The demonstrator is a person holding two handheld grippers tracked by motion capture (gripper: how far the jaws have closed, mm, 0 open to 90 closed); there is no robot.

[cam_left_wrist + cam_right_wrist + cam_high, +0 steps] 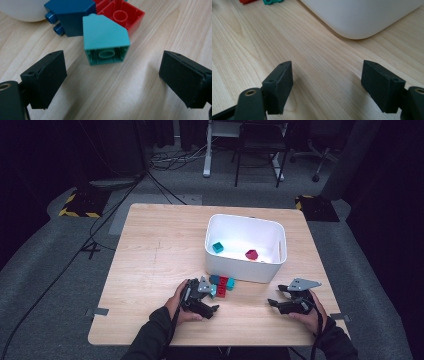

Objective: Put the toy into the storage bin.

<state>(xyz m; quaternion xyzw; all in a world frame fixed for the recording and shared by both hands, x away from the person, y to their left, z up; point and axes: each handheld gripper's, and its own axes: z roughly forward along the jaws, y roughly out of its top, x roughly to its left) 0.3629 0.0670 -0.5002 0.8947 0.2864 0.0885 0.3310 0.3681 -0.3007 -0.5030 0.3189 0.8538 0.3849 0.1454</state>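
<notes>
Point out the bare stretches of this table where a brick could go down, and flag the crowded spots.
Free: the wooden table's whole left half, from the white bin to the left edge, and the strip between the left gripper and right gripper. Crowded: in front of the bin's near wall, where the light teal brick, dark blue brick and red brick cluster.

A teal brick (106, 40), dark blue brick (71, 16) and red brick (122, 16) lie on pale wood-grain table (150, 95) beside a white bin (245, 247).

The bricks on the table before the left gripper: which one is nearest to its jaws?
The light teal sloped brick, hollow underside facing the open left gripper. The dark blue brick and red brick lie behind it.
</notes>
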